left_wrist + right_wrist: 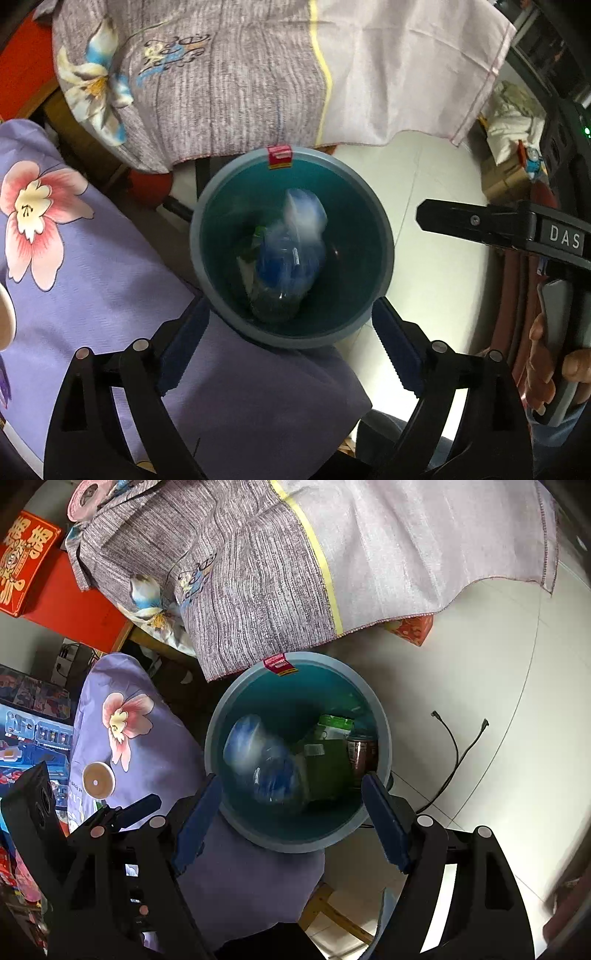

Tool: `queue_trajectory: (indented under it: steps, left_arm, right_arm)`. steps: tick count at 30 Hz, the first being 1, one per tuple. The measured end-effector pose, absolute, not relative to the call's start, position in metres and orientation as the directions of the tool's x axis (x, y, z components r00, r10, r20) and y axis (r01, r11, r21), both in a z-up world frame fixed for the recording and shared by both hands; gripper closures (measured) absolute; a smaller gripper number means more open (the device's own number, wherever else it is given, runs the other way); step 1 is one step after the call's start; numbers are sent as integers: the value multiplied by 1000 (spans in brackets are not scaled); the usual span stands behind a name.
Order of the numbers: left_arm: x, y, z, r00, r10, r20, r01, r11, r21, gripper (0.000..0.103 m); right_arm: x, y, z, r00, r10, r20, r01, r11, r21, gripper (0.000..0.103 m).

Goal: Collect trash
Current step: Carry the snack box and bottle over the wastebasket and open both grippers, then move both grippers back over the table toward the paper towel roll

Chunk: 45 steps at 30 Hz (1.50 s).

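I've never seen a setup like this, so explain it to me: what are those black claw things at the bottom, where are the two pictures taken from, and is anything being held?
The claws are handheld two-finger grippers, one per hand, each carrying a forward-looking fisheye camera. One picture looks along the left gripper, the other along the right gripper. Both hang open and empty above a teal trash bin on the floor. Inside lie a blurred blue-and-white plastic bag, a green carton and a brown can. A purple floral cloth lies beside the bin.

pale tiled floor (480,672), round teal bin (218,738) standing on it, thin black cable (456,753) lying just beside the bin
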<state>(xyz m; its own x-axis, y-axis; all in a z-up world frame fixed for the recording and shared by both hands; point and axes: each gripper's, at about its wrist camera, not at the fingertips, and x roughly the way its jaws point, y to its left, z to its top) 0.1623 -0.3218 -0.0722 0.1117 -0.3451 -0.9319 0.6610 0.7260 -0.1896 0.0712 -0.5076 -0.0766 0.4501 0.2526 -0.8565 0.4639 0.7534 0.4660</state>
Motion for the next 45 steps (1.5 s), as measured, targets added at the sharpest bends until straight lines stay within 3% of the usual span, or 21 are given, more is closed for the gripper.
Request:
queue_trajectory:
  steps: [24,26,45]
  left_arm:
    - [147,-261,-50,162,-355,-921,600,776,-194,10]
    - [146,-251,-48,173,-352,-920,590,785,-189,10]
    - [112,-35,-26,329,-285,-900,338,926,-169,9]
  right_arm:
    - [83,-459,-70,398,280,-874,413,796,443,24]
    - [86,-446,-66,397,288,-872,393,805,444,19]
    - [104,-265,-51,319,395,-862,136,881,454,19]
